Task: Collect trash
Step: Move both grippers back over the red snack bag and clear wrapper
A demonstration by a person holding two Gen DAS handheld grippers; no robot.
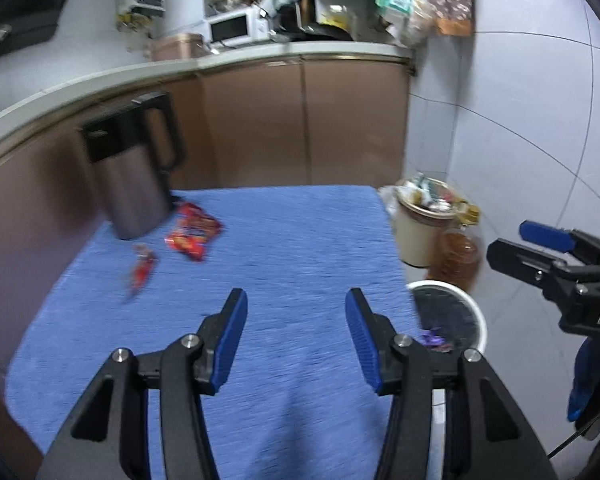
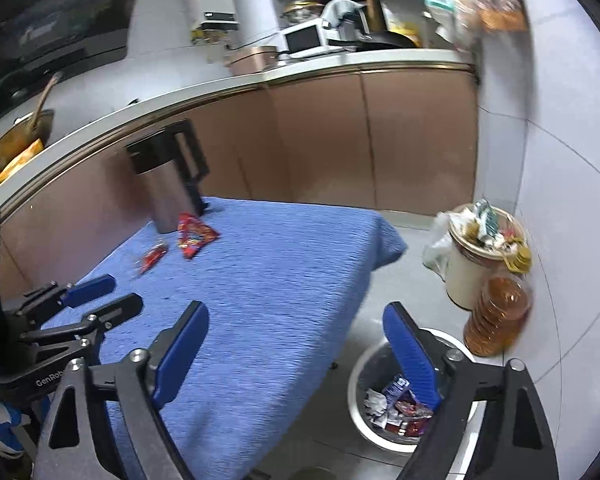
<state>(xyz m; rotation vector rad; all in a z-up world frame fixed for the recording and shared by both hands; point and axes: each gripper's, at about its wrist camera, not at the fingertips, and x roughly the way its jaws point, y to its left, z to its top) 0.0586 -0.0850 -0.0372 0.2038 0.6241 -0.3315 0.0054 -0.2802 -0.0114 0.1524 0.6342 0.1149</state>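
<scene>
Left wrist view: two red wrappers remain on the blue-covered surface (image 1: pixel 300 248), both at its far left corner. The large wrapper (image 1: pixel 193 232) lies flat just beside the base of the steel kettle (image 1: pixel 134 172), whether touching it cannot be told through the blur. The small wrapper (image 1: pixel 141 268) lies nearer the camera, close to the large one but apart from it, its long axis running roughly from near to far. Both lie ahead of and to the left of the left gripper (image 1: pixel 296 336), well apart from its fingers, which stand parted with nothing between them.

Right wrist view: the same large wrapper (image 2: pixel 194 234) and small wrapper (image 2: pixel 153 258) appear far forward and left of the right gripper (image 2: pixel 300 354), whose fingers are spread wide and empty; its right finger overhangs the white bin (image 2: pixel 358 376) on the floor just off the surface's near right corner, with wrappers already in the bin. The left gripper (image 2: pixel 100 294) shows at the left edge, between this camera and the wrappers.

Judgement: the left gripper is the nearer to both wrappers, the small one first in line. A reach forward and leftward is called for, with the fingers set across the small wrapper's long axis. The kettle crowds the large wrapper from behind. A second, overfull bin (image 2: pixel 466 276) and an oil bottle (image 2: pixel 498 316) stand by the wall, clear of that path.
</scene>
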